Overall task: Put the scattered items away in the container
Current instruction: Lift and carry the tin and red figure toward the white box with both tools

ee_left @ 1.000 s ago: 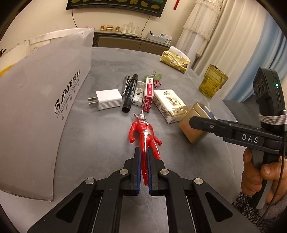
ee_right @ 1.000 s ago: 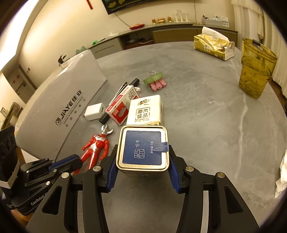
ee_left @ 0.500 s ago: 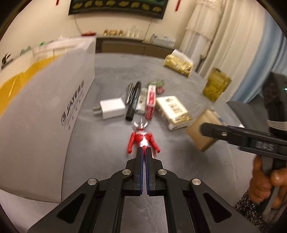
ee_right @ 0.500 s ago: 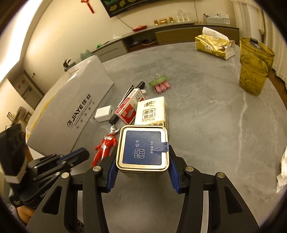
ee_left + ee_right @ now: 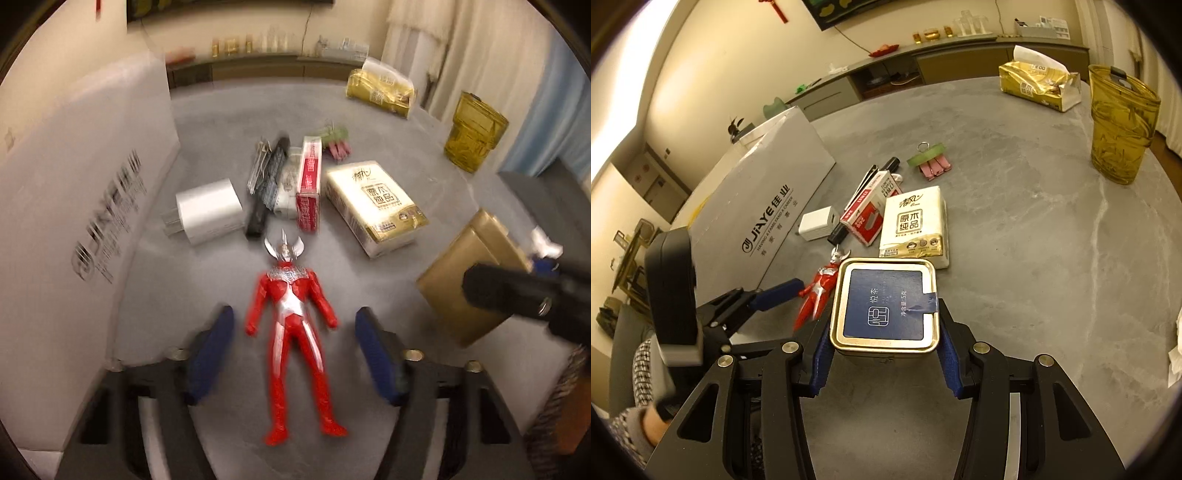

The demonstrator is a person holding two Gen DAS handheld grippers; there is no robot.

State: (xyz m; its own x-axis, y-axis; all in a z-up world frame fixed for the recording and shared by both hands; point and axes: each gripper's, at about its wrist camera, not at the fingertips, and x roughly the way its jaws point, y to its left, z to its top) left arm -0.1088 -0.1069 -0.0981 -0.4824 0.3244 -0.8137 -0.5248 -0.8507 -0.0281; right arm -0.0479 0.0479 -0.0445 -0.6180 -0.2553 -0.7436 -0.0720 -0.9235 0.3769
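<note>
Item: left gripper [image 5: 294,350], blue-padded fingers [image 5: 208,354] spread wide to either side of a red-and-silver toy figure [image 5: 293,325], which lay face up on the grey table [image 5: 406,122], pads apart from it; the left wrist view was motion-blurred. Item: right gripper [image 5: 884,354], jaws clamped on the sides of a gold tin with a dark blue label [image 5: 884,308], held above the tabletop; only the right wrist view showed the label and lid, the left wrist view giving just the tin's plain gold side [image 5: 465,280]. Item: white cardboard box [image 5: 764,218], printed JIAYE, at the table's left edge; neither view showed its inside. Loose lot beyond the figure's head: white charger plug [image 5: 208,210], black marker [image 5: 267,192], red-and-white staple box [image 5: 308,188], white tissue pack [image 5: 373,199], green and pink binder clips [image 5: 931,160]. A whitish object [image 5: 288,188] between marker and staple box appeared in the left wrist view only, too blurred to identify. Far side: gold tissue packet [image 5: 1039,83] and amber tumbler [image 5: 1121,122]. The right wrist view alone showed a patterned sleeve [image 5: 641,365] behind the left gripper.
</note>
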